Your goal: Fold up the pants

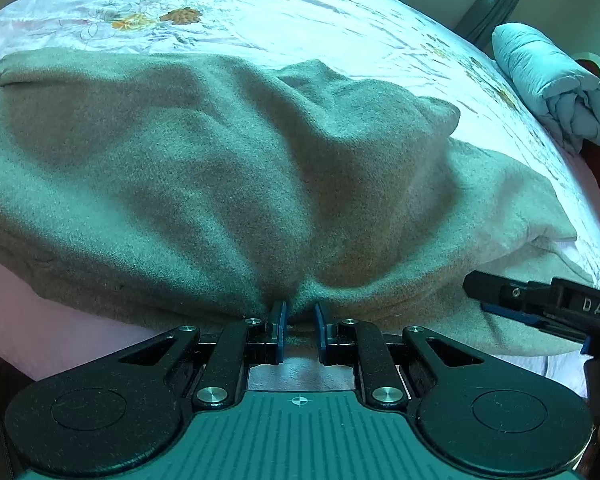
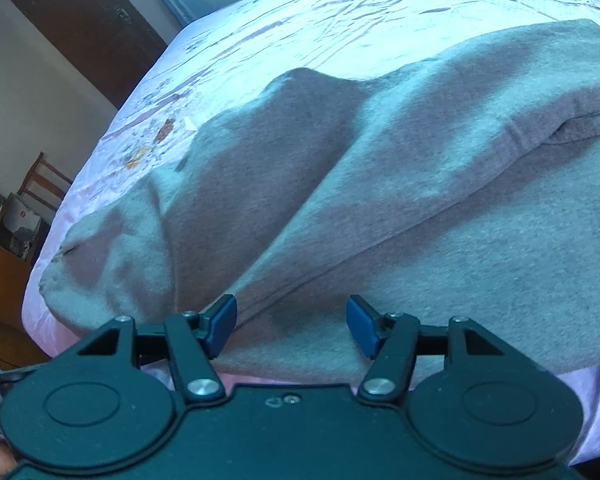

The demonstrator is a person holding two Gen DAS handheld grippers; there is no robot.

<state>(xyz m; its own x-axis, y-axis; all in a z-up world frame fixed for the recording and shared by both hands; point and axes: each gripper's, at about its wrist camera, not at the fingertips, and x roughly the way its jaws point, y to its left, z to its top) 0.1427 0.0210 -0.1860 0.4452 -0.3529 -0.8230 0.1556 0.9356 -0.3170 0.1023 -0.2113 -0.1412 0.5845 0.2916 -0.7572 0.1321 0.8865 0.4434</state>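
Bed point(image 1: 260, 8): We worked on a glossy pink spread embroidered with orange flowers, creased and slick-looking.
Pants point(image 1: 188, 160): The grey fleece pair lay across the near edge of the bed, thick, napped and softly humped, one layer already lapped over another, with a hemmed opening showing in the right wrist view.
Progress: By our reading the fold was partly made; the cloth sat rumpled, and squaring and further folding remained.
Rolled quilt point(image 1: 552, 88): A pale blue padded bundle sat at the far right edge.
Left gripper point(image 1: 300, 326): Our blue-padded fingers pinched a gathered tuck at the pants' near edge.
Right gripper point(image 2: 291, 326): Our fingers stood spread above the fleece, gripping nothing.
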